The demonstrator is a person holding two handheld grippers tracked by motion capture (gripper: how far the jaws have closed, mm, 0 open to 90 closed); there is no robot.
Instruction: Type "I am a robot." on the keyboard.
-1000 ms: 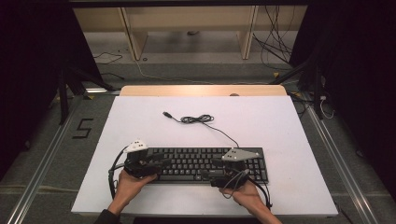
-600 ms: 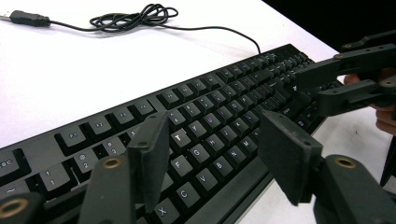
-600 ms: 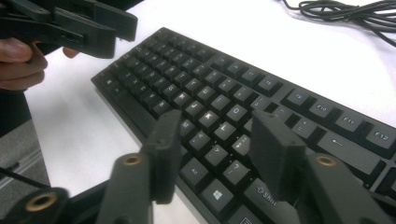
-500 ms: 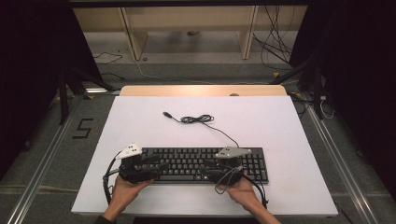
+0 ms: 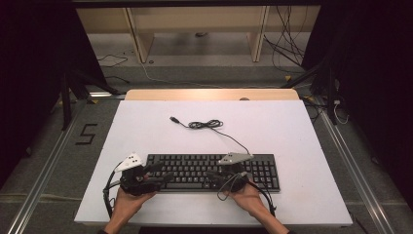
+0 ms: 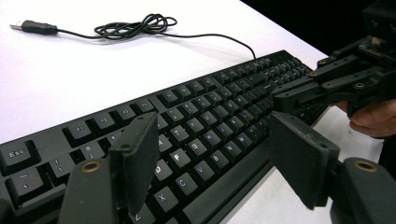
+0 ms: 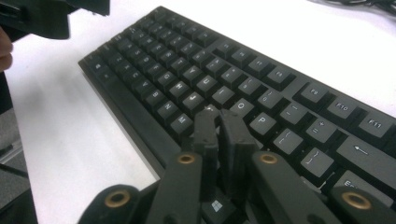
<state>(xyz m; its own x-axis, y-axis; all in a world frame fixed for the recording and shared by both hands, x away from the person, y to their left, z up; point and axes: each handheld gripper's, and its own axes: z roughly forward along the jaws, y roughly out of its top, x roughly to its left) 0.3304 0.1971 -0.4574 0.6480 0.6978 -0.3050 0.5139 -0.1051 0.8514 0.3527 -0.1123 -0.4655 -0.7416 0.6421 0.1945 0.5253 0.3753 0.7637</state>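
Both hands are sitting nearer the bench's [image 5: 146, 122] front edge than before. Left claw [image 6: 210, 154] is opening wide, empty, over the keyboard [image 5: 214, 170]; right claw [image 7: 219, 128] is closing shut, empty. Keyboard is lying lengthwise along that edge, cable [image 5: 207, 125] trailing away.

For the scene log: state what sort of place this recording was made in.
Probably a lab or recording workshop, not an office: a white table carries just a black keyboard with its USB cable unplugged, loose cables trail across the floor behind, and a number 5 marks the floor.
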